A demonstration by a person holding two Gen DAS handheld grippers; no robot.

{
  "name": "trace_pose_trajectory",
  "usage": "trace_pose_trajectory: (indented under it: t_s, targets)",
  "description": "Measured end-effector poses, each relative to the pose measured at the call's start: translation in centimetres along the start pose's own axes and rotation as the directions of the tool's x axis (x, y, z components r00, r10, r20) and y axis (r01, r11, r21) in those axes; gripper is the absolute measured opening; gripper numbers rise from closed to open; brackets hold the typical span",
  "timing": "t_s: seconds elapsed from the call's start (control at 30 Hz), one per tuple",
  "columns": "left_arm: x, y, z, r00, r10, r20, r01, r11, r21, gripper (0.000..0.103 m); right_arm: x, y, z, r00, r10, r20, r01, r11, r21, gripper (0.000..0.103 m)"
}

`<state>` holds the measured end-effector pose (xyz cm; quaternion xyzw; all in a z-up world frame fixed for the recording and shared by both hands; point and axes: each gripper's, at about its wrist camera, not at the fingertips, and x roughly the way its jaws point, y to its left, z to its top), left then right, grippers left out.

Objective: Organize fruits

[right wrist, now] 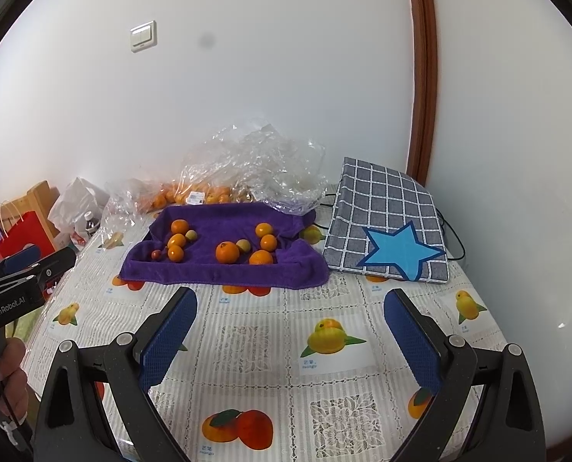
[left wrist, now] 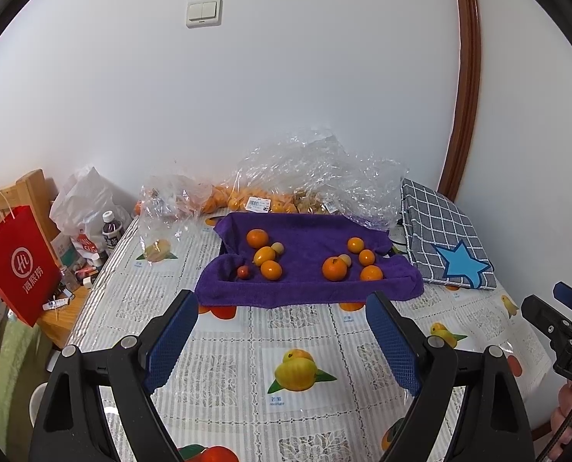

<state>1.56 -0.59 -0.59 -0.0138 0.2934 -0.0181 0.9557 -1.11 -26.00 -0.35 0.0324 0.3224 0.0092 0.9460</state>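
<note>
A purple towel [left wrist: 305, 285] [right wrist: 224, 273] lies on the table with two groups of fruit on it. The left group has oranges [left wrist: 257, 238] [right wrist: 179, 226], a small red fruit [left wrist: 243, 272] [right wrist: 156, 255] and a pale round fruit [left wrist: 278, 248]. The right group has oranges [left wrist: 334, 268] [right wrist: 227, 252] and a pale fruit [left wrist: 345, 259] [right wrist: 243, 245]. My left gripper [left wrist: 282, 304] is open and empty, short of the towel's front edge. My right gripper [right wrist: 290, 300] is open and empty, also short of the towel. The left gripper also shows in the right wrist view [right wrist: 24, 273], and the right in the left wrist view [left wrist: 559, 308].
Clear plastic bags [left wrist: 309, 169] with more oranges lie behind the towel by the wall. A checked cloth with a blue star [left wrist: 445, 238] [right wrist: 390, 227] lies at the right. A red paper bag [left wrist: 16, 265], bottle [left wrist: 111, 229] and clutter stand left of the table. The tablecloth [right wrist: 324, 346] has fruit prints.
</note>
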Motion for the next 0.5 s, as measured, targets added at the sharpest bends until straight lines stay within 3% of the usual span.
trace_pose_trajectory:
  t_s: [0.5]
  targets:
    - [-0.24, -0.03, 0.14, 1.000, 0.005, 0.008, -0.005, 1.000, -0.004, 0.088, -0.20, 0.00, 0.10, 1.000, 0.002, 0.004, -0.002, 1.000, -0.001, 0.097]
